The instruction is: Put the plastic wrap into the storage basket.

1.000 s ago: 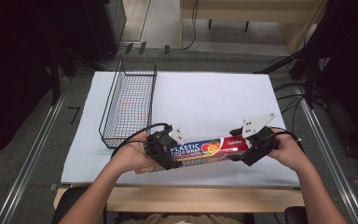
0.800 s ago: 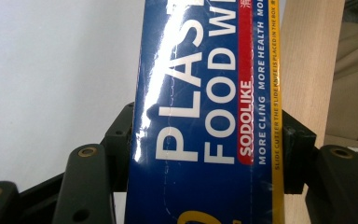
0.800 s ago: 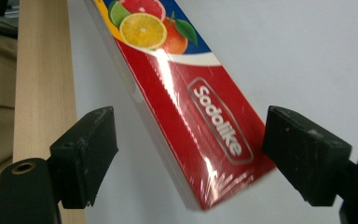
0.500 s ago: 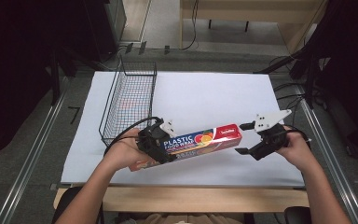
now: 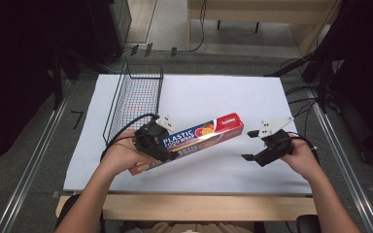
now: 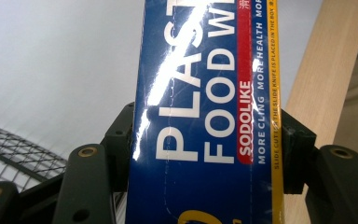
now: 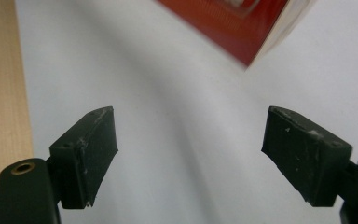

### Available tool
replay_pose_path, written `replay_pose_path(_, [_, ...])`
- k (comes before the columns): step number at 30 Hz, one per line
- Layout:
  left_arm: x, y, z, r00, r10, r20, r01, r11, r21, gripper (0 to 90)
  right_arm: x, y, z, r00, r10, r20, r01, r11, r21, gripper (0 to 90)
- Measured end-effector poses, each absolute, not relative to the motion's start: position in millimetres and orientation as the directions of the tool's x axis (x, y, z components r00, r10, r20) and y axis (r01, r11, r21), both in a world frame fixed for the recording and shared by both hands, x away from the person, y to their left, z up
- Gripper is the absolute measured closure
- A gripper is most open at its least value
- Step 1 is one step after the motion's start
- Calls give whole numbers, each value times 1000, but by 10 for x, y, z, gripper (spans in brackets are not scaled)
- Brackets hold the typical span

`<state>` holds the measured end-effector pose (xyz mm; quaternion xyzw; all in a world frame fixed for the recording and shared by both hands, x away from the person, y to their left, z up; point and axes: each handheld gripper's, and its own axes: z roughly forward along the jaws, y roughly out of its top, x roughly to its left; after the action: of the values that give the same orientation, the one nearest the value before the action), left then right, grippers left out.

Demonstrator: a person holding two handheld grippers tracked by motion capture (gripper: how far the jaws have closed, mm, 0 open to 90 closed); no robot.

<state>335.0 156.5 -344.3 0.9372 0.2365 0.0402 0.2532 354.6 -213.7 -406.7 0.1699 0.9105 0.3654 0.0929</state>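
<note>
Blue box of plastic food wrap (image 5: 194, 141) was clamped in the left gripper (image 5: 151, 141), tilted above the white desk (image 5: 213, 92). Up close, its letters (image 6: 200, 107) showed. Right gripper (image 5: 252, 144) hung wide apart nearby, holding nothing. Wire basket (image 5: 135, 99) sat just beside.

I take the wire basket (image 5: 136, 104) as reference, standing on the sheet (image 5: 213, 92) at its left edge. Food wrap box (image 5: 194, 141) lies just right-front of basket; right gripper (image 5: 248, 145) further right of basket.
</note>
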Motion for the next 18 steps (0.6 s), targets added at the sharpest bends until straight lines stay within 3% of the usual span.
replay_pose_path(6, [3378, 1643, -3386, 863, 504, -50, 456, -732, 506, 396, 3561, -2090, -4166, -922, 386, 5, 274, 646, 712, 185])
replay_pose_path(18, [3475, 1769, -3277, 812, 580, -70, 525, -672, 522, 397, 3544, -1901, -4350, -919, 394, -13, 281, 679, 678, 185])
